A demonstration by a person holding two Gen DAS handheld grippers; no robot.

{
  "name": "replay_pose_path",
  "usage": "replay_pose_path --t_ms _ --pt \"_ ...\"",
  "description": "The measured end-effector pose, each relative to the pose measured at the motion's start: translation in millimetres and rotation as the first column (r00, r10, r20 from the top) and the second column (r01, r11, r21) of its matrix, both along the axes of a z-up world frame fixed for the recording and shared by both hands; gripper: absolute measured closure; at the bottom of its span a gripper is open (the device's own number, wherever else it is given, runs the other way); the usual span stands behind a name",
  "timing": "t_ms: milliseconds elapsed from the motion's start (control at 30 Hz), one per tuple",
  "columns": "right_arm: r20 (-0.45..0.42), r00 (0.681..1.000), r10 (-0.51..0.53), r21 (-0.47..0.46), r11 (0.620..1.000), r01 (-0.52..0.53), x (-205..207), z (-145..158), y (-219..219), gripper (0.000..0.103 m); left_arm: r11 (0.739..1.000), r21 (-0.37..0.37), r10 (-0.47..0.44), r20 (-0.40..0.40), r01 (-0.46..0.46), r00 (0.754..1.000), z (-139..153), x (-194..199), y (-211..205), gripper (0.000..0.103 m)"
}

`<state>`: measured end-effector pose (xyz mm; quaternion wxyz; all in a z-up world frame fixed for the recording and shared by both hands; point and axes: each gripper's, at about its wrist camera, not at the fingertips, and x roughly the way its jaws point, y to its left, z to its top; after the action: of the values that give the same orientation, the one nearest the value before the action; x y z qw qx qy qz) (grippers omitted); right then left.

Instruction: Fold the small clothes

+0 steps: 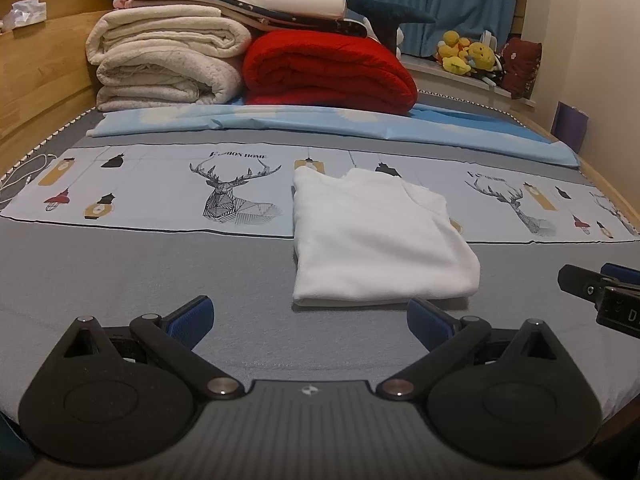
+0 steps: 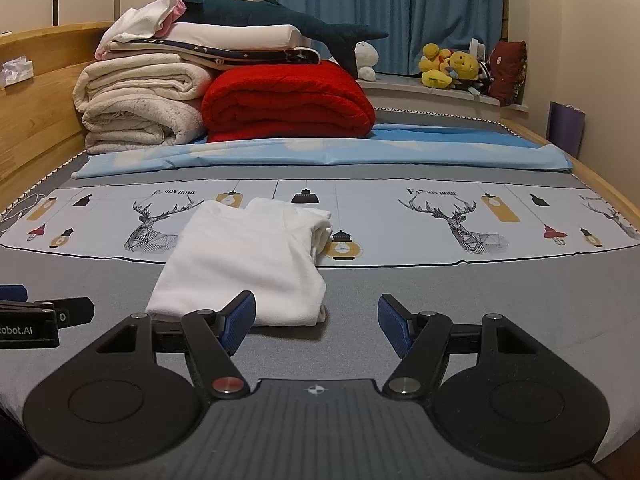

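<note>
Two grippers are in view, both empty with jaws spread wide. The left gripper sits low in the left wrist frame; the right gripper sits low in the right wrist frame.

One white garment lies on the grey bedsheet, already folded into a compact rectangle, flat and touched by neither tool. In the left wrist frame it lies at centre-right, ahead of the gripper and offset to the right; its near hem sits just beyond the right-hand pad. In the right wrist frame it lies left of centre, its near hem partly behind the left-hand pad. The garment therefore sits between the two tools, close to both; which is nearer cannot be told with confidence.

Long axis: runs away from the cameras, from near hem to collar end at the printed deer band.

Judgement: a further fold would bring near hem toward far end, both near corners being within reach.

Stacked blankets occupy the upper left, well apart.
</note>
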<state>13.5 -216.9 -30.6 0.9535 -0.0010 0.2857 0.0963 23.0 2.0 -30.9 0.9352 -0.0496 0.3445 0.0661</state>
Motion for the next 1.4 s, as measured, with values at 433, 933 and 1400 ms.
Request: replay_pose_path --t_ms 433,933,1400 --pt "-0.005 1.000 0.007 0.002 1.000 -0.007 0.4 -1.8 0.5 0.034 1.000 0.003 -0.004 0.003 0.004 1.000 0.2 1.1 -0.2 0.000" --pt "-0.005 1.000 0.012 0.001 1.000 -0.012 0.9 -1.7 0.6 0.034 1.000 0.004 -0.006 0.005 0.006 1.000 0.1 1.2 -0.6 0.000" --pt "-0.006 1.000 0.015 0.000 1.000 -0.015 0.4 -2.2 1.8 0.034 1.000 0.003 -0.010 0.005 0.010 1.000 -0.7 1.6 -2.4 0.000"
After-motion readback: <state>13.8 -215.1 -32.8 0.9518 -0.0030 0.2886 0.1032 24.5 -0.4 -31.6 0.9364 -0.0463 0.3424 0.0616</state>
